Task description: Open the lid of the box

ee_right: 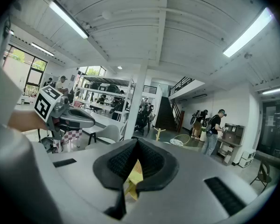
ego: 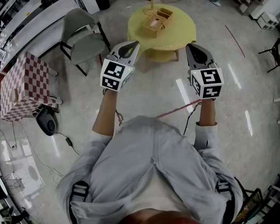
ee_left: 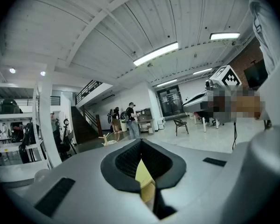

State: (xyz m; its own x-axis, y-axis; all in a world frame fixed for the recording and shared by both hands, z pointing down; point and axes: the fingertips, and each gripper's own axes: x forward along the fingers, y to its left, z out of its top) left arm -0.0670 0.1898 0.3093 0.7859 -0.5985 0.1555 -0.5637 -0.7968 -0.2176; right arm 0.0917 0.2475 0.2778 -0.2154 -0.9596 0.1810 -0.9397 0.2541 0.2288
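**Head view:** a person stands on a grey floor w/ one gripper per hand, both held out front. L gripper (ego: 130,45) is at approx 11 o'clock of frame centre and R gripper (ego: 192,48) at 1 o'clock. Both point toward 12, claws clenched on nothing. The wicker-look box (ego: 157,21) sits on a round yellow table (ego: 182,31) at 12 o'clock, well apart from both grippers. It's too small to tell the lid state. A grey chair (ego: 84,38) stands near the table at 10–11 o'clock. A red-white checkered cube (ego: 25,85) is at 9 o'clock.

**L gripper view:** L gripper (ee_left: 141,143) pads meet at the tips w/ nothing between. A sliver of the table (ee_left: 143,177) shows thru the gap below. R gripper (ee_left: 184,107) is at 2–3 o'clock. A bystander (ee_left: 129,120) stands far off near 12.

**R gripper view:** R gripper (ee_right: 136,143) is clenched too, and empty. L gripper (ee_right: 91,122) is at 9 o'clock, w/ the checkered cube (ee_right: 71,139) just below it and the chair (ee_right: 107,134) beside. A bystander (ee_right: 217,125) stands at 3 o'clock.
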